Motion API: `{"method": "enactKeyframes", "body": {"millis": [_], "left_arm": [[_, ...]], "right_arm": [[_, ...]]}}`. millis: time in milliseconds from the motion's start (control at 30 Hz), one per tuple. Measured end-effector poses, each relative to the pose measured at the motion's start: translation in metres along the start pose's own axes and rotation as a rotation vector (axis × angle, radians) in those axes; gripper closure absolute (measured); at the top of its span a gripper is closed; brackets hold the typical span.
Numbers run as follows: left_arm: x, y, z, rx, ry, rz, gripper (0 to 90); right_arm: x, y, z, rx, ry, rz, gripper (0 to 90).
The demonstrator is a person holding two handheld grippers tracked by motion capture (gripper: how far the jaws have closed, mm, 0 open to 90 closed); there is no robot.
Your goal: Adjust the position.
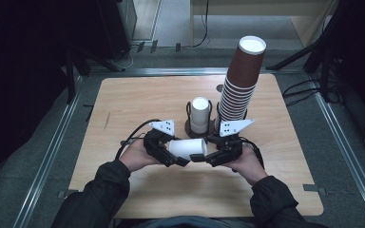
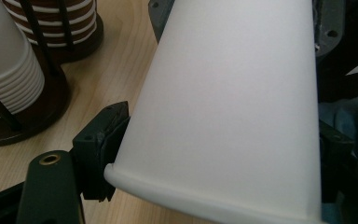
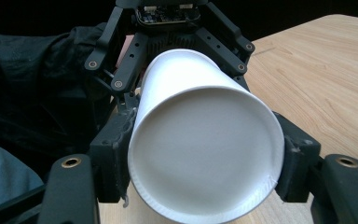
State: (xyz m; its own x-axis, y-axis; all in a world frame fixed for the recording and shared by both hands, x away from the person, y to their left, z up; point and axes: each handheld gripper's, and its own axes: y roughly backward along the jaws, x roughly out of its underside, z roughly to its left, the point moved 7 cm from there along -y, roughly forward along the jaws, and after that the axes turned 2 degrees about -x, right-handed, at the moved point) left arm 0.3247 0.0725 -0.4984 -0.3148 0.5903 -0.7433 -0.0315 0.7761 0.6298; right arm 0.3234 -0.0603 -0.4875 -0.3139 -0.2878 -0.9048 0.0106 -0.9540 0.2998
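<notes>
white cup [image 1: 187, 147] lying sideways above the bench [image 1: 123, 109], between both grippers: left gripper [image 1: 171, 157] fingers clenched near its rim, right gripper [image 1: 200, 157] fingers clenched on its base.

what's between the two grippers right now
A white paper cup lying on its side, gripped at its rim end by the left gripper and at its base end by the right gripper, seen in the high view.

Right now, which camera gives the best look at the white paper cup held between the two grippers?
The high view: the white paper cup lies sideways, whole, between both grippers. The left gripper view shows its side wall and rolled rim; the right gripper view shows its closed bottom.
</notes>
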Motion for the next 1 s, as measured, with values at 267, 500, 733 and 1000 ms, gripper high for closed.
{"method": "enactKeyframes", "body": {"millis": [267,500,733,1000], "left_arm": [[0.000,0.008,0.004,-0.020,0.005,-0.007,22.8],[0.004,0.023,0.009,-0.048,0.016,0.014,22.8],[0.008,0.029,0.014,-0.059,0.017,0.077,22.8],[0.011,0.026,0.017,-0.124,-0.028,0.201,22.8]], "right_arm": [[0.001,-0.002,0.002,0.053,0.039,0.024,22.9],[0.010,-0.002,-0.003,0.068,0.023,0.103,19.6],[0.023,-0.009,-0.007,0.111,0.047,0.217,19.6],[0.036,-0.011,-0.014,0.172,0.054,0.319,20.2]]}}
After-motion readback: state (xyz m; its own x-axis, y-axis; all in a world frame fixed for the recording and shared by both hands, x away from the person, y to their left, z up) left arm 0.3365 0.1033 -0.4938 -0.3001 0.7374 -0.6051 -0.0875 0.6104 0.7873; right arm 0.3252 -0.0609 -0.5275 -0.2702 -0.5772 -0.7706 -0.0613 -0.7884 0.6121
